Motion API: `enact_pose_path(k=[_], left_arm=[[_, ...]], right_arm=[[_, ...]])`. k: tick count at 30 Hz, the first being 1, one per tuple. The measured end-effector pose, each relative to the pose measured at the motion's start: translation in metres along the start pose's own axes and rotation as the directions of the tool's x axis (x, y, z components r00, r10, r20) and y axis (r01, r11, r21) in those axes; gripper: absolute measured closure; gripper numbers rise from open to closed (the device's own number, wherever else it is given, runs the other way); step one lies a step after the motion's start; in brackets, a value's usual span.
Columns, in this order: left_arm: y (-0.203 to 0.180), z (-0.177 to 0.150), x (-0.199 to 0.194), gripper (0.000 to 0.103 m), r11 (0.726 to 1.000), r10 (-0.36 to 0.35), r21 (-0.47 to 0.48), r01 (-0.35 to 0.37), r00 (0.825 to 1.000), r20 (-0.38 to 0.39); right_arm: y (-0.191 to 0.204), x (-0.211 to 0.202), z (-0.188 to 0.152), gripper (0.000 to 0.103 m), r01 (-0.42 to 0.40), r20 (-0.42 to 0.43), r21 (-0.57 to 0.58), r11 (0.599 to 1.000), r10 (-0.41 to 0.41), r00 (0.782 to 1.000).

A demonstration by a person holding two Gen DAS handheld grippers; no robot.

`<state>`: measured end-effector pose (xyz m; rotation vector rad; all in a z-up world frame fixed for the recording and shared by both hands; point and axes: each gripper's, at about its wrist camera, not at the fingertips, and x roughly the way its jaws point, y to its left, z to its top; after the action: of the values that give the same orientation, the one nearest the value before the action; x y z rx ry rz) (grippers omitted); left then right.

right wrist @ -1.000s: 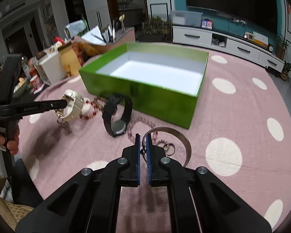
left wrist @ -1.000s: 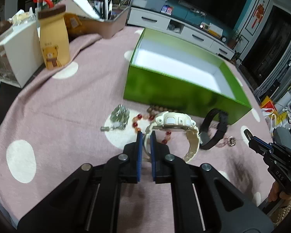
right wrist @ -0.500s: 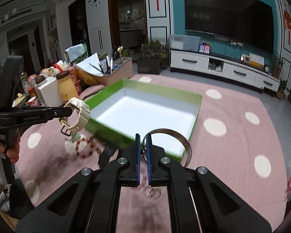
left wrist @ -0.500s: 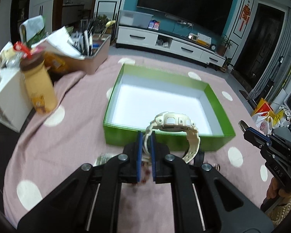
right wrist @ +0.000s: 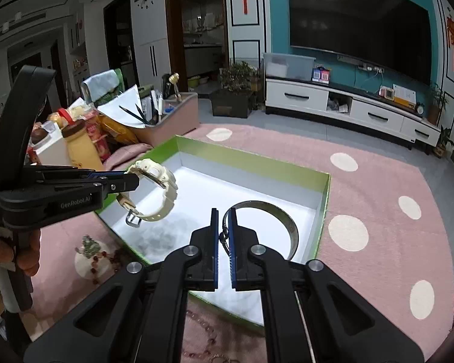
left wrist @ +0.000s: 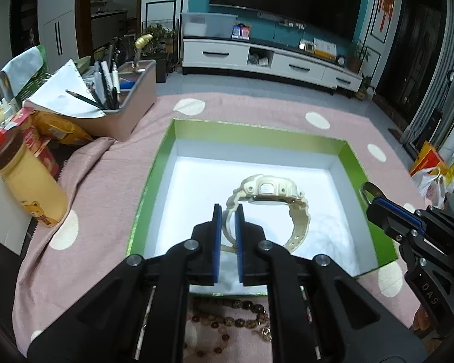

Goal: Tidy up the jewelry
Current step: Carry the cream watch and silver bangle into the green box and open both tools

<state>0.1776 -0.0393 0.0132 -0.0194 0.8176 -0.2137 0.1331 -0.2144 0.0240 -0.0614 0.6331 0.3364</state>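
Cream watch (left wrist: 269, 205) pinched by its strap in left gripper (left wrist: 226, 227) and silver bangle (right wrist: 264, 225) clamped in right gripper (right wrist: 224, 236), both held above green box (right wrist: 325, 199), likely for dropping in.

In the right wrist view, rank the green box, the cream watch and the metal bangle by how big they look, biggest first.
1. green box, largest by far.
2 and 3. cream watch and metal bangle look about alike, held over the box and nearer the camera, so I won't rank them.
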Motion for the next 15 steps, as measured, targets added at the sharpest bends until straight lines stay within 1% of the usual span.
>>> enact_pose_path(k=[4,8,9,10,12,14,15], left_arm=[[-0.003,-0.002,0.016,0.094,1.000,0.017,0.013,-0.017,0.999,-0.030],[-0.006,-0.002,0.024,0.091,0.999,0.035,0.027,-0.033,0.998,-0.057],[-0.007,-0.003,0.024,0.090,0.999,0.034,0.030,-0.032,0.998,-0.061],[-0.007,-0.003,0.024,0.089,0.999,0.032,0.033,-0.030,0.998,-0.062],[-0.009,-0.003,0.021,0.086,0.999,0.040,0.039,-0.038,0.998,-0.052],[-0.010,0.000,0.015,0.074,0.998,0.041,0.042,-0.040,0.998,-0.037],[-0.011,0.000,0.011,0.072,0.998,0.045,0.044,-0.044,0.999,-0.027]], right_arm=[[-0.005,0.016,-0.005,0.097,0.004,-0.036,0.016,1.000,-0.003,0.999],[-0.011,0.022,-0.009,0.097,-0.003,-0.056,0.044,0.999,0.006,0.998],[-0.012,0.021,-0.009,0.095,-0.008,-0.057,0.052,0.999,0.011,0.998],[-0.013,0.019,-0.010,0.091,-0.001,-0.053,0.059,0.998,0.004,0.999],[-0.015,0.013,-0.009,0.086,0.001,-0.047,0.073,0.997,0.003,0.999],[-0.016,0.008,-0.008,0.081,0.003,-0.036,0.083,0.997,0.000,0.999],[-0.017,0.005,-0.008,0.077,0.005,-0.033,0.088,0.996,-0.002,0.999]])
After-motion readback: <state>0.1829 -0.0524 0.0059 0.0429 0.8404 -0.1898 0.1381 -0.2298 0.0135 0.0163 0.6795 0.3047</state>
